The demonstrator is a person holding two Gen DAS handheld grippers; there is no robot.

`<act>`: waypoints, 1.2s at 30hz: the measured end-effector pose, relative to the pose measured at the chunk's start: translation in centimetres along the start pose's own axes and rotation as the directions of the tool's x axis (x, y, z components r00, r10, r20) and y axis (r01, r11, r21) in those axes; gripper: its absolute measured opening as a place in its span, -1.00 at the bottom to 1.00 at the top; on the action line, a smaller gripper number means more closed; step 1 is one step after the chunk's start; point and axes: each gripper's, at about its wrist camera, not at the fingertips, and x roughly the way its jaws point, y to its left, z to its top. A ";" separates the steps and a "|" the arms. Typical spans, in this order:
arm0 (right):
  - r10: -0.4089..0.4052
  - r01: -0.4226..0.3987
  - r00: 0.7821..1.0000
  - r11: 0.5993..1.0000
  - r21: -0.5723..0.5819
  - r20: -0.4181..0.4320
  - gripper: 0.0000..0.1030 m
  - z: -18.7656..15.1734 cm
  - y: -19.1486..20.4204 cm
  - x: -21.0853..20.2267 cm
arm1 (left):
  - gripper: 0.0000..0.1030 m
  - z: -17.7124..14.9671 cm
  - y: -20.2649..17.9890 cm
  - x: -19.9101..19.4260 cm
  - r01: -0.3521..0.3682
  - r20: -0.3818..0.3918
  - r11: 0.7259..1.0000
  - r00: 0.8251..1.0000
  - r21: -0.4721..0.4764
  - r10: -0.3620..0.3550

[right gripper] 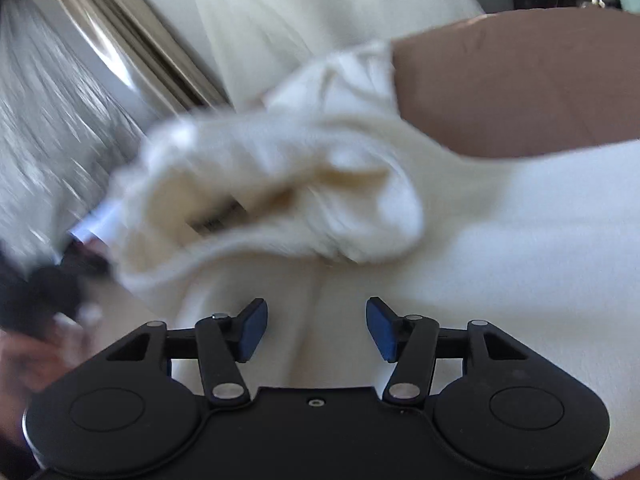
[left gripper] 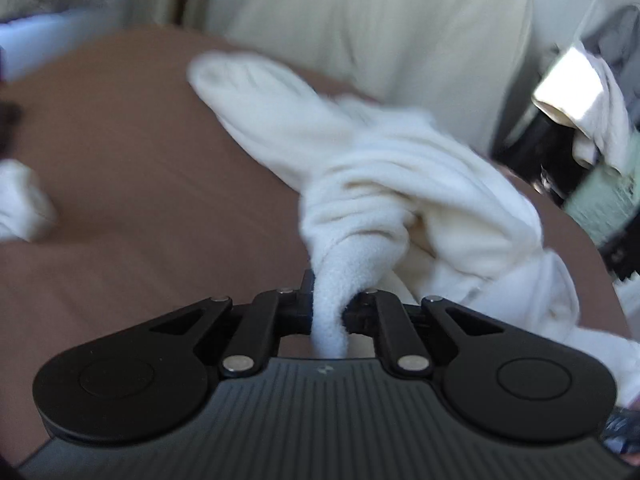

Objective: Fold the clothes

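A fold of the white fleece garment (left gripper: 400, 184) is pinched by the left gripper (left gripper: 328, 308); the right gripper (right gripper: 316, 328) is spread, empty, directly above cloth; the garment's bulk lies far-right.

Bright daylight, heavy motion blur

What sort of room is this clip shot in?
Probably a bedroom or living room: a brown fabric-covered surface, a pale curtain behind it, and a white fleece garment being handled on top.
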 end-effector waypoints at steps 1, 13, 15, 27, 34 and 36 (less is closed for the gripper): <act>-0.028 0.028 1.000 0.999 -0.024 -0.003 0.18 -0.4 0.3 0.5 | -0.83 0.5 0.8 -1.4 -0.060 0.054 0.998 0.997 0.018 0.059; -0.249 0.235 0.968 0.939 -0.251 -0.022 0.19 -0.4 3.3 2.3 | -0.81 4.4 11.1 -14.3 -0.464 0.557 0.838 0.631 -0.286 0.540; -0.264 0.251 0.964 0.935 -0.251 -0.018 0.19 -0.4 3.7 2.1 | -0.79 4.9 12.2 -13.7 -0.482 0.535 0.828 0.636 -0.288 0.556; -0.035 0.054 0.998 0.810 -0.584 0.043 0.20 -3.1 15.3 -4.0 | -0.79 4.2 21.4 -10.8 -0.150 0.325 0.850 0.880 -0.504 0.348; -0.048 -0.039 0.991 0.780 -0.624 -0.122 0.36 -8.8 16.9 -2.8 | -0.15 3.5 20.5 -11.0 -0.329 0.278 0.806 0.818 -0.492 0.504; -0.099 0.012 0.990 0.761 -0.648 -0.097 0.49 -9.3 17.3 -0.5 | -0.08 3.0 19.0 -12.0 -0.388 0.319 0.786 0.758 -0.481 0.569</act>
